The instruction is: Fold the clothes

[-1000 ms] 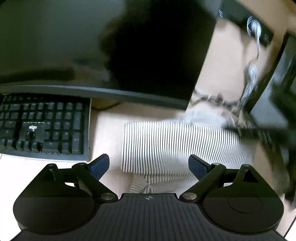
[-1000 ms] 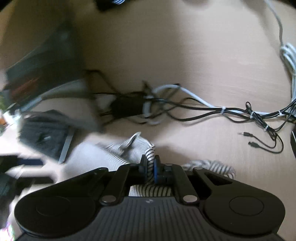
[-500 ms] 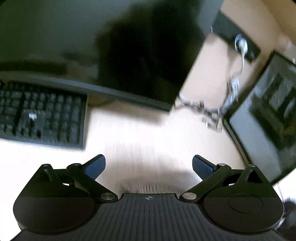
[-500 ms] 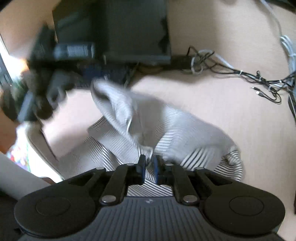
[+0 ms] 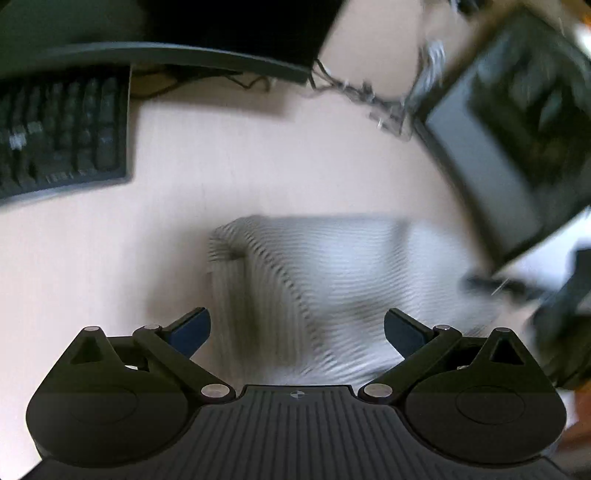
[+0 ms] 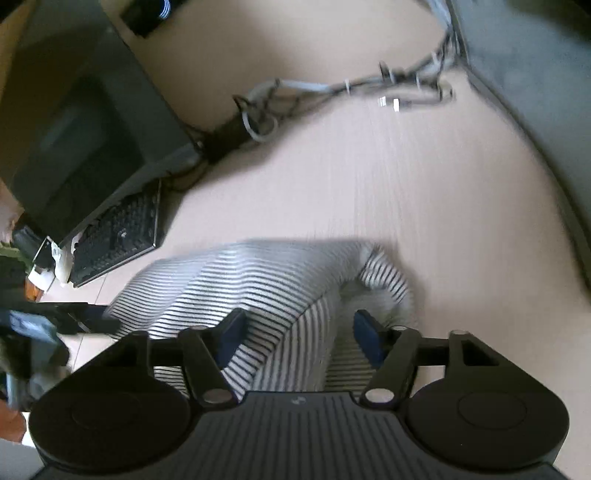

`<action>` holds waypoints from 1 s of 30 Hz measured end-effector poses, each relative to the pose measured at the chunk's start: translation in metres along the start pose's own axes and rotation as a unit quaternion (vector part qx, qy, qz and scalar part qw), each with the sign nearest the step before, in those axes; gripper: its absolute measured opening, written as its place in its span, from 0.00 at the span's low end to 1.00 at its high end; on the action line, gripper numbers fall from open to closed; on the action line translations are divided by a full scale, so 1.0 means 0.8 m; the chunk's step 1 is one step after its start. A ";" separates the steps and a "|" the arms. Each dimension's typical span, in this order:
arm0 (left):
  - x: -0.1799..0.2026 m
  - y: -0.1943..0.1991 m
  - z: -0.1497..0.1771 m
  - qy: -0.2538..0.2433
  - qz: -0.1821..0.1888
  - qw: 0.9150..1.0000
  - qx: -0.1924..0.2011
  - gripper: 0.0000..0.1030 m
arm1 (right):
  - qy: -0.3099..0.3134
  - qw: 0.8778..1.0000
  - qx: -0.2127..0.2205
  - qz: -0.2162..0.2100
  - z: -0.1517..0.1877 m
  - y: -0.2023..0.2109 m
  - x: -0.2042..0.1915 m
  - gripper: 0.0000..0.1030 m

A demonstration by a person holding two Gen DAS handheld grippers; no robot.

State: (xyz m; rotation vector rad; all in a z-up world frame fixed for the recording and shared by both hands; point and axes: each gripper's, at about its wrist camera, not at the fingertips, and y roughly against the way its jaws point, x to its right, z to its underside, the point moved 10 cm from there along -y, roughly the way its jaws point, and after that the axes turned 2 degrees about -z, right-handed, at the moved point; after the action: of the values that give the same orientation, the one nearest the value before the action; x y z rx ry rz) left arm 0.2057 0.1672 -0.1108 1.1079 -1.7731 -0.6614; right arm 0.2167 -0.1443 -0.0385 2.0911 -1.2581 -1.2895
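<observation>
A white garment with thin dark stripes (image 5: 332, 273) lies folded over on the light wooden desk, blurred by motion in the left wrist view. My left gripper (image 5: 297, 328) hovers over its near edge with the blue-padded fingers wide apart and nothing between them. In the right wrist view the same striped garment (image 6: 258, 288) spreads below my right gripper (image 6: 299, 332), whose jaws stand open above a diagonal fold. The cloth lies under the fingers, not pinched. The other gripper shows as a dark blur at the left edge.
A black keyboard (image 5: 62, 136) and a dark monitor (image 5: 166, 33) stand at the back left. A second screen (image 5: 517, 122) leans at the right. A tangle of cables (image 6: 332, 96) crosses the desk beyond the garment. Bare desk (image 6: 424, 192) lies between.
My right gripper, shut on the striped cloth before, has opened and the garment now lies flat. The left gripper stayed open and swung back over the garment.
</observation>
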 end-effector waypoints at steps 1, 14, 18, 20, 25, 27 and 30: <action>0.001 -0.007 0.000 0.000 -0.002 1.000 -0.007 1.00 | -0.004 1.000 -0.006 -0.007 0.004 -0.005 -0.001 0.66; 0.004 -0.046 -0.109 -0.013 -0.016 0.999 0.042 0.37 | 0.060 0.996 0.026 -0.053 -0.082 -0.044 -0.039 0.25; 0.021 -0.015 -0.123 -0.027 0.005 0.996 0.083 0.38 | 0.067 0.994 0.045 -0.067 -0.099 -0.017 -0.037 0.25; 0.023 -0.013 -0.108 -0.023 0.012 0.997 0.079 0.39 | 0.070 0.994 0.045 -0.073 -0.093 -0.004 -0.032 0.25; 0.009 -0.033 -0.045 -0.015 -0.010 0.999 0.034 0.41 | 0.066 0.995 0.025 -0.068 -0.051 0.001 -0.005 0.26; -0.002 -0.045 -0.021 -0.018 -0.036 0.999 0.019 0.52 | 0.058 0.997 0.006 -0.040 -0.026 -0.013 0.017 0.31; -0.008 -0.042 -0.005 -0.030 -0.071 0.997 0.024 0.72 | 0.068 0.998 0.007 -0.007 -0.015 -0.012 0.031 0.38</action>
State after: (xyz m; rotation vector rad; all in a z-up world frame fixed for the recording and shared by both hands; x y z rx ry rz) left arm 0.2236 0.1578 -0.1382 1.2674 -1.7810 -0.7487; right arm 0.2363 -0.1620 -0.0517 2.1615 -1.1996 -1.1265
